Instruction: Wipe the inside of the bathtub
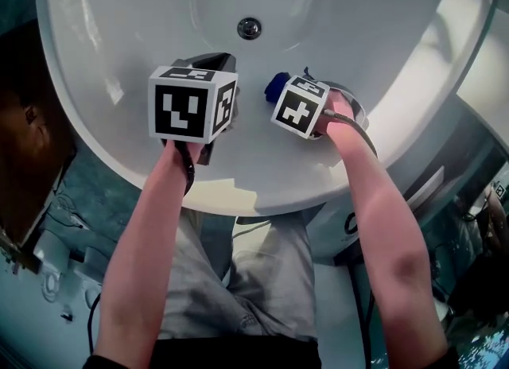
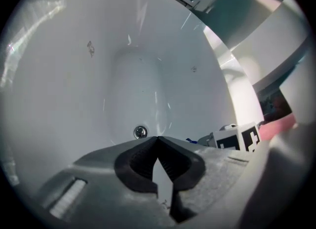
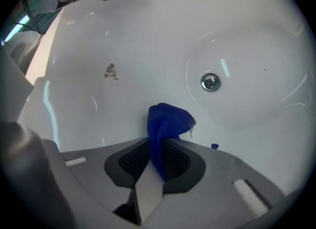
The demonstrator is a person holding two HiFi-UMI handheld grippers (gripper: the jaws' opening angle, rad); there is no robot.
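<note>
- Pinching a blue cloth [image 3: 168, 119], the right hand-held gripper [image 3: 158, 146] hangs inside the tub [image 3: 123, 35], near the drain [image 3: 211, 82].
- Left hand-held gripper [image 2: 157, 141]: pressed together, empty.
- Wiping looks about to start; next, press the cloth down and sweep.

A bathroom, plainly: a white tub [image 1: 119, 145] fills the view, its chrome drain [image 1: 249, 28] at twelve o'clock, with teal floor [image 1: 87, 192] at eight.

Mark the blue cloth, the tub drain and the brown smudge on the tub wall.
blue cloth [image 3: 168, 119], right gripper view, on its bunched free end.
drain [image 3: 211, 82], right gripper view, on the metal centre.
brown smudge [image 3: 111, 71], right gripper view, on the middle of the mark.
</note>
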